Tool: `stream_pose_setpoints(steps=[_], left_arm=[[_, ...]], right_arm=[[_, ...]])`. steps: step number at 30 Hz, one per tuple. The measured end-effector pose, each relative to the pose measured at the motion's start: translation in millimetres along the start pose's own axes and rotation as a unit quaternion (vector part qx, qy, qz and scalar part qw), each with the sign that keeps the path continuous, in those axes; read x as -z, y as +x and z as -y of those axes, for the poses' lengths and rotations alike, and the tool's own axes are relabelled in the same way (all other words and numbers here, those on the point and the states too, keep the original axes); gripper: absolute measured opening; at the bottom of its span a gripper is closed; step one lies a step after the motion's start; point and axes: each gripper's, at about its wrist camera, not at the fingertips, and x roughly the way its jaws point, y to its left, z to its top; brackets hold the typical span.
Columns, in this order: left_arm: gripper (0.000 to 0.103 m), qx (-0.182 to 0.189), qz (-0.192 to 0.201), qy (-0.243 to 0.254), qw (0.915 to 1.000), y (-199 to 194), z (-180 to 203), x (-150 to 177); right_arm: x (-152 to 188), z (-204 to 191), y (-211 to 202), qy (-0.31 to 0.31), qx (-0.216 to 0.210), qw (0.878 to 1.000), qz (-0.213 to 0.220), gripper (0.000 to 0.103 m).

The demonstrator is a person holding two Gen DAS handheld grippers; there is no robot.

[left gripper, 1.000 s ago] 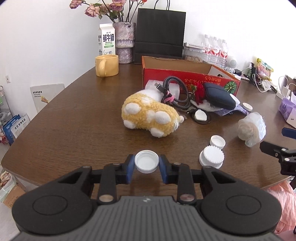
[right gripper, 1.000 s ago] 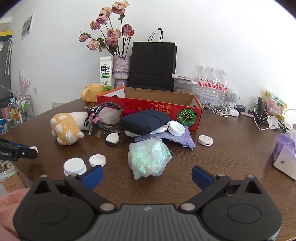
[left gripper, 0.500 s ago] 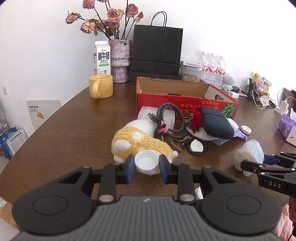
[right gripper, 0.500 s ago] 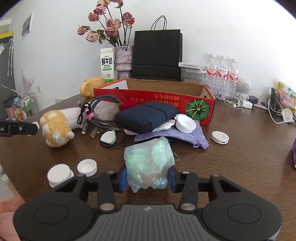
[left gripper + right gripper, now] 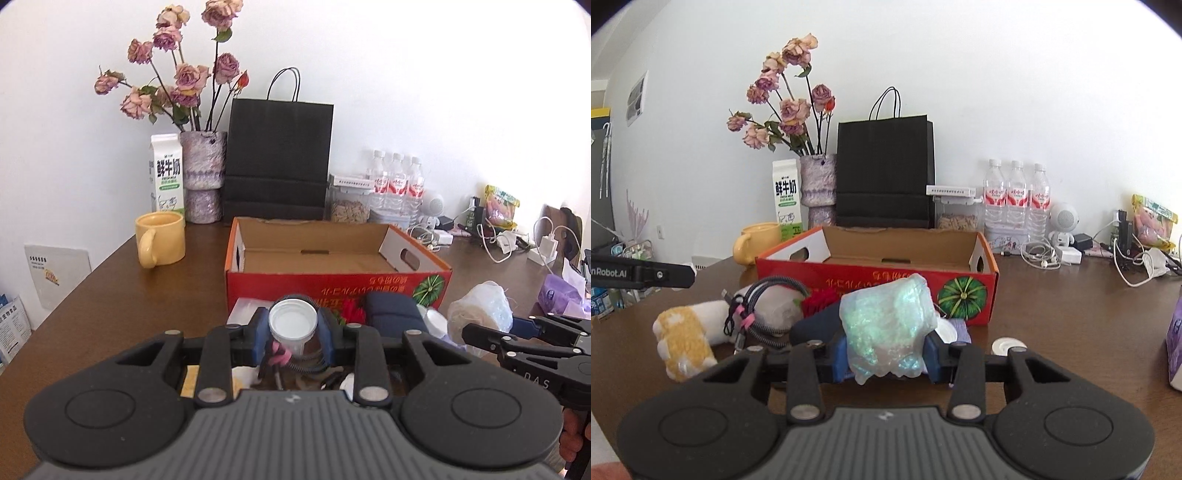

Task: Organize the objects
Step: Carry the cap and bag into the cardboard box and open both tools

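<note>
The left gripper (image 5: 293, 334) pinches a white bottle cap (image 5: 293, 320) between its two blue pads. The cap sits right in the middle of the jaws, with its open side facing the camera. It is lifted up off the brown table (image 5: 110, 295).

The right gripper (image 5: 888, 356) squeezes a crinkly shiny plastic bag (image 5: 888, 326) with something pale inside. Its jaws have just been closing, and the bag is now held tight between the blue pads. The top of the bag puffs up above the pads and a bit hangs down below them.

Just past both grippers stands a red cardboard box (image 5: 332, 286) with a green pumpkin picture on its near side. The box is open on top and looks bare inside.

Near the box, on the table, lie a yellow and white plush toy (image 5: 685, 341), a coiled grey cable (image 5: 757, 314) with a pink tie, and a dark blue pouch (image 5: 393, 314). A small round white case (image 5: 1008, 346) lies to the right.

Far back by the wall stand a yellow mug (image 5: 160, 240), a milk carton (image 5: 167, 173), a vase of dried roses (image 5: 204, 177), a black paper bag (image 5: 279, 162) and some water bottles (image 5: 1015, 195).
</note>
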Motion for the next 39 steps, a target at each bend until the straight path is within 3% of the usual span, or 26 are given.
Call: stream_pose_setpoints(steps=[6,11,23,27,39], left_arm=[[0.029,0.009,0.034,-0.008,0.9993,25.2,13.4,-33.3],[0.029,0.003,0.028,-0.015,0.9995,61.2,21.1,-50.4],[0.029,-0.056,0.038,-0.072,0.9951,151.2,28.1,-83.8],[0.029,-0.083,0.024,-0.073,0.9936,176.3,30.9,-78.4],[0.030,-0.080,-0.016,-0.057,0.9950,193.3,29.4,-62.2]], right_arm=[[-39.5,4.7,27.6,-0.015,-0.001,0.999,0.032,0.039],[-65.2,6.1,65.9,-0.013,-0.001,0.999,0.042,0.039],[-100.5,8.8,167.8,0.003,0.006,0.999,0.032,0.039],[-102.0,16.1,188.0,0.023,0.006,0.999,0.023,0.039],[-74.6,20.3,208.2,0.022,0.006,0.999,-0.044,0.040]])
